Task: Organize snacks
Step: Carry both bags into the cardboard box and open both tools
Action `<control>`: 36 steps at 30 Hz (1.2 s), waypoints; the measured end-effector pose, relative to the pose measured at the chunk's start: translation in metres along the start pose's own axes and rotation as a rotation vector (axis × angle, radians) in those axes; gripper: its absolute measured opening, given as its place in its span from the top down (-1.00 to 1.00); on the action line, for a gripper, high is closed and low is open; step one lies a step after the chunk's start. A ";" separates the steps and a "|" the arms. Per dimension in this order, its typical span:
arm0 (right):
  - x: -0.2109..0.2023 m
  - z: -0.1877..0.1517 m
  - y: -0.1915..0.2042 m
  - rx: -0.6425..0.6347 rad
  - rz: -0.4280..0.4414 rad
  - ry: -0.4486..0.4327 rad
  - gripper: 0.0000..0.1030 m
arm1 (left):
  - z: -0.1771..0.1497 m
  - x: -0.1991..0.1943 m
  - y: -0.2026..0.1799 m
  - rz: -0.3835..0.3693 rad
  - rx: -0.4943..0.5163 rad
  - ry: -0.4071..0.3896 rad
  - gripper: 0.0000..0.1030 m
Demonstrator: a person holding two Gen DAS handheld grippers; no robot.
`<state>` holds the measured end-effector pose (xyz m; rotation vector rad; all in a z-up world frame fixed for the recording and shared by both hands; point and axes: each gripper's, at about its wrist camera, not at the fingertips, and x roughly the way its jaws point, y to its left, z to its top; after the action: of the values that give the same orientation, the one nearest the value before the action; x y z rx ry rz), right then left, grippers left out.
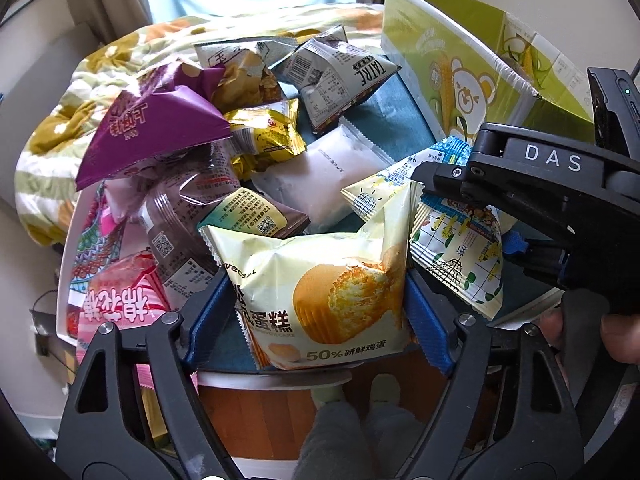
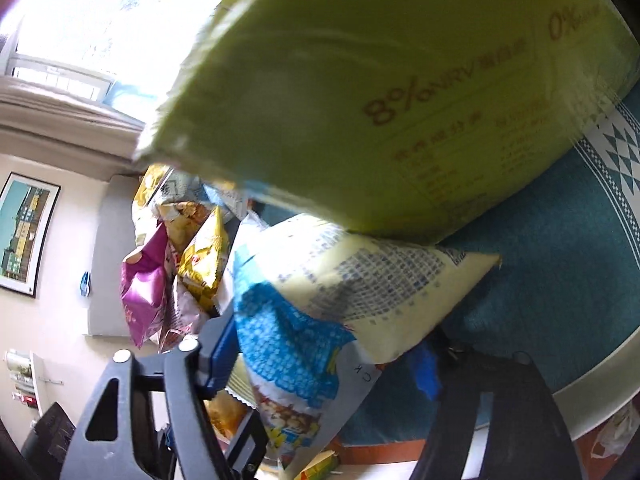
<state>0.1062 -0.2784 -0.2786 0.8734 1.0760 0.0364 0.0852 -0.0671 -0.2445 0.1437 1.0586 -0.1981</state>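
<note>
The green carton [image 1: 476, 76], stiff printed card, stands open at the far right of the teal-clothed table [image 1: 392, 136], beyond both tools. The snack heap [image 1: 224, 128], crinkled foil and film, sprawls left and centre. The cream cake packet [image 1: 320, 292], puffy, long axis running near to far, sits between the left gripper [image 1: 316, 316] pads, which pinch its sides. The right gripper [image 2: 328, 364], nearer the carton, pinches the blue-and-yellow packet [image 2: 340, 300]. Judgement: the coming move goes far-right, into the carton.
</note>
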 end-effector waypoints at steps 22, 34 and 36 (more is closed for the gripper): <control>-0.058 -0.010 0.110 -0.203 0.101 -0.120 -0.13 | 0.045 -0.104 0.065 0.023 -0.045 -0.217 -0.48; -0.095 0.057 0.138 -0.259 0.057 -0.300 -0.12 | 0.138 -0.114 0.020 -0.005 0.015 -0.326 -0.48; -0.103 0.077 0.131 -0.274 0.035 -0.312 -0.13 | 0.156 -0.108 0.002 -0.006 0.017 -0.333 -0.48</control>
<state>0.1626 -0.2801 -0.1044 0.6254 0.7421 0.0729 0.1667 -0.0880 -0.0743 0.1175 0.7258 -0.2277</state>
